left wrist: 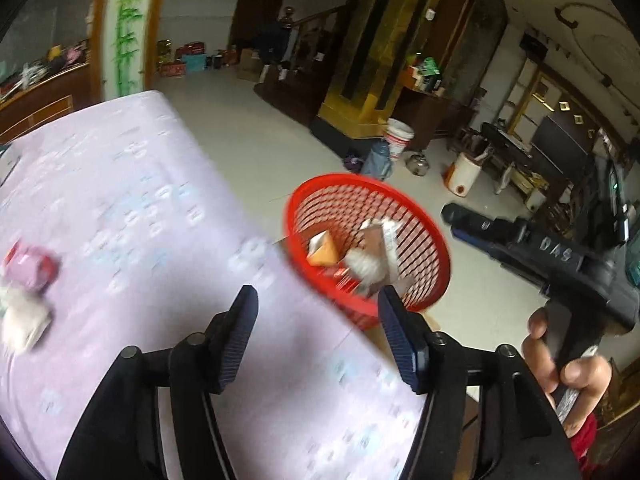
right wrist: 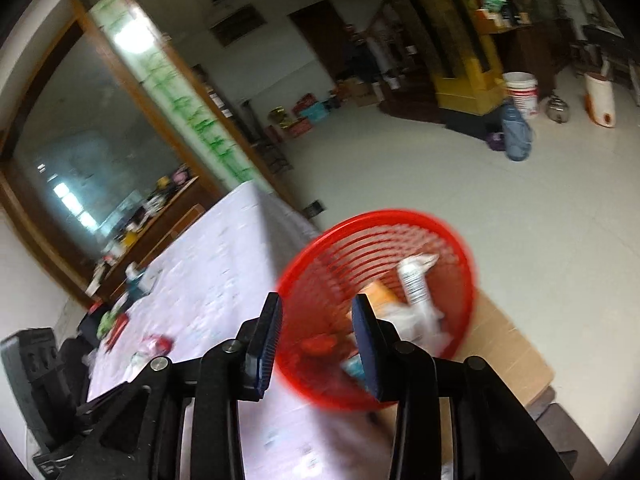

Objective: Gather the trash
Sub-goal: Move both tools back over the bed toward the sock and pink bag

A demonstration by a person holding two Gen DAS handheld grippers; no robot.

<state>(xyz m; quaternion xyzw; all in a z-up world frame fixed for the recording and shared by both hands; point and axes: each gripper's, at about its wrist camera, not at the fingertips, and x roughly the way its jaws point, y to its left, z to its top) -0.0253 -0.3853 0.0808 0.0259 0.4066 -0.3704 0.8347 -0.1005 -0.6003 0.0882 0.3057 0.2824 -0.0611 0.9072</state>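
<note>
Both tongs gape empty: left tongs [left wrist: 318, 312], right tongs [right wrist: 316, 316]. The basket [left wrist: 432, 240] (already holding scraps) sits just off the surface [left wrist: 140, 200]. Remaining trash [left wrist: 28, 268] lies well left; hurried, blurred reaches could fumble it.

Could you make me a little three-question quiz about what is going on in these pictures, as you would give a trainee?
1. True or false: the left gripper holds a piece of trash between its jaws.
2. Where does the red basket stand? A) on the table B) beside the table's edge, lower down C) on a chair
3. Fill in: on the lilac tablecloth, crumpled whitish paper and a ____ wrapper are left to collect.

Key
1. False: both grippers are open and empty; the right gripper too.
2. B; it already holds an orange carton and other scraps.
3. pink
</note>
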